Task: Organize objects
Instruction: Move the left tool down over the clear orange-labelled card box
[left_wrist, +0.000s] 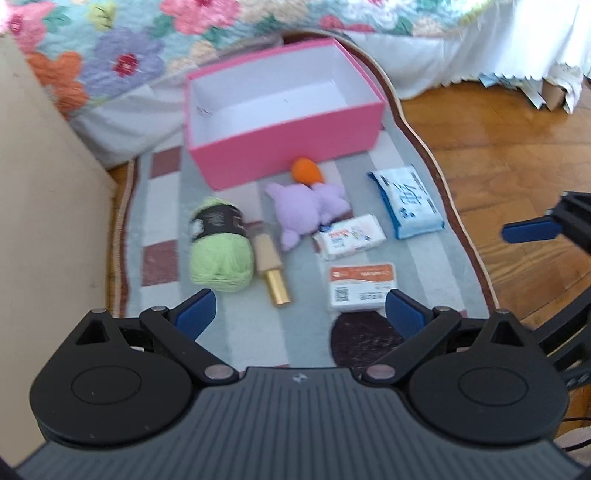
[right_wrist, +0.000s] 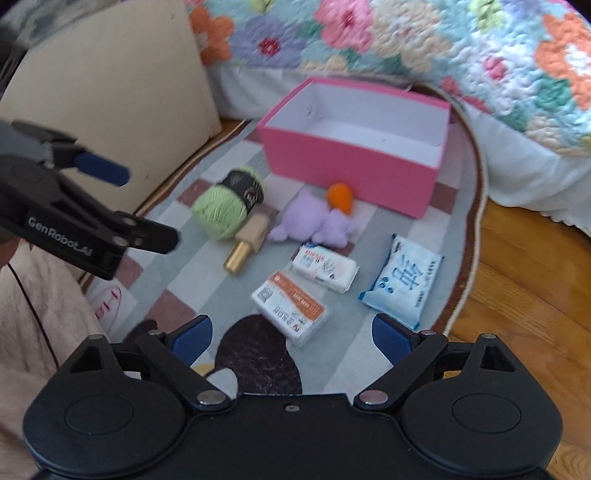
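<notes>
objects lie in a loose cluster on the striped rug (left_wrist: 229, 332) in front of the pink box (left_wrist: 284, 110), whose white inside is bare: green yarn ball (left_wrist: 221, 245), gold-tipped tube (left_wrist: 272, 271), purple plush (left_wrist: 304, 206), orange ball (left_wrist: 306, 170), three packets. left gripper (left_wrist: 298, 314) hovers nearest the orange-striped packet (left_wrist: 362, 287), fingers spread wide, holding nothing. right gripper (right_wrist: 291, 334) likewise gapes empty above the same packet.

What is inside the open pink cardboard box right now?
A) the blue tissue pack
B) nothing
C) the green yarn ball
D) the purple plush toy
B: the open pink cardboard box shows only its bare white interior, while the items lie on the rug in front of it.
</notes>
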